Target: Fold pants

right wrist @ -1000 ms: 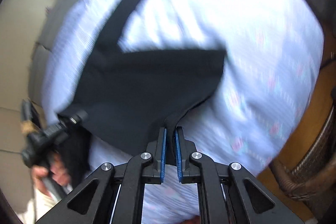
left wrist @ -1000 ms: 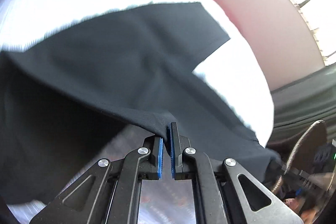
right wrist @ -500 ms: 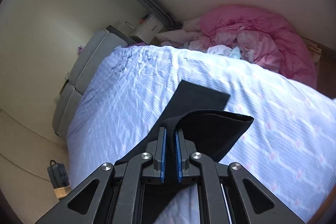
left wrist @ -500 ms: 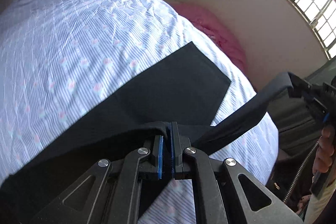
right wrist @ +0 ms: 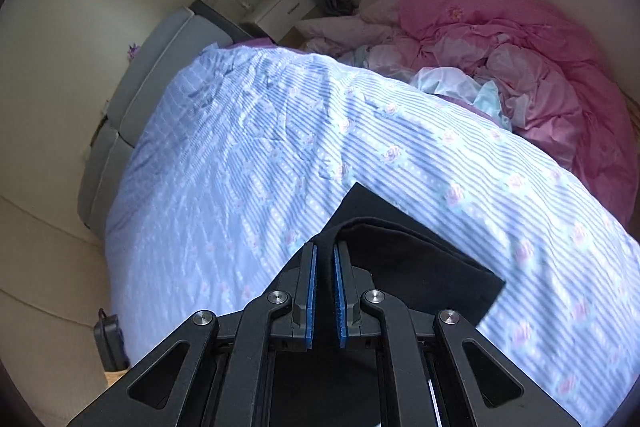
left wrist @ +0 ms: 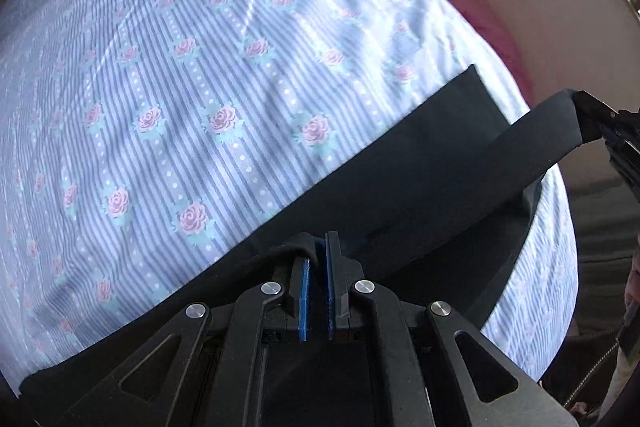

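Striped, rose-printed bed sheet (left wrist: 224, 75) across most of both views, pink duvet (right wrist: 532, 67) heaped at its far right. Black pants (left wrist: 432, 163) along the near edge, partly lifted off the sheet. Left gripper (left wrist: 317, 251) clamped narrowly on one pants edge, right gripper (right wrist: 325, 251) likewise on another.
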Available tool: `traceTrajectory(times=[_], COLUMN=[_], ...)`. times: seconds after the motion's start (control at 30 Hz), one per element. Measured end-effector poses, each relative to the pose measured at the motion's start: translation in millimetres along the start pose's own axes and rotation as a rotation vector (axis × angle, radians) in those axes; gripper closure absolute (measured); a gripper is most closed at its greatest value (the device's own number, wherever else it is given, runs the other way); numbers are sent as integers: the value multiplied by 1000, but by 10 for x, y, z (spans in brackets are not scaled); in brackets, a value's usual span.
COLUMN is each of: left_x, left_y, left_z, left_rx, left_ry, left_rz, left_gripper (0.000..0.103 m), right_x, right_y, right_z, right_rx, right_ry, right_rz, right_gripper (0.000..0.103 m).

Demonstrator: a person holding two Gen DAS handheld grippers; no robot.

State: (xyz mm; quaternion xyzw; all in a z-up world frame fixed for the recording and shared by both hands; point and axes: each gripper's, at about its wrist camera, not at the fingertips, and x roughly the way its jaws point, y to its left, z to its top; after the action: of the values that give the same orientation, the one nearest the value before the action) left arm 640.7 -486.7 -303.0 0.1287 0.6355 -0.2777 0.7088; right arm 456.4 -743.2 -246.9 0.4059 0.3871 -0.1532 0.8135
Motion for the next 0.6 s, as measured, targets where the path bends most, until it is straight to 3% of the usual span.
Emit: traceTrajectory(times=[0.17, 0.23, 0.27, 0.3, 0.4, 0.5, 0.6], left_x=[170, 172, 164, 138, 45, -109, -422], left_y=[21, -4, -17, -20, -59, -154, -410], left_z=[94, 106, 117, 131, 168, 183, 199], left_rx=[-29, -20, -19, -26, -62, -52, 57], left_ry=[60, 62, 58, 50, 33, -23, -172], left_rz=[26, 24, 21, 17, -19, -52, -45], left_gripper=[92, 88, 84, 80, 66, 53, 32], right_x=[282, 208, 148, 73, -133, -330, -455], right_y=[-64, -111, -140, -180, -309, -452, -509], right_z=[147, 184, 196, 193, 157, 72, -53], right_rx=[-16, -22, -28, -30, -19, 12, 33], right_ry=[18, -19, -41, -64, -93, -114, -109], right_rz=[-70, -133, -150, -165, -186, -200, -197], right_gripper=[91, 81, 69, 66, 65, 65, 65])
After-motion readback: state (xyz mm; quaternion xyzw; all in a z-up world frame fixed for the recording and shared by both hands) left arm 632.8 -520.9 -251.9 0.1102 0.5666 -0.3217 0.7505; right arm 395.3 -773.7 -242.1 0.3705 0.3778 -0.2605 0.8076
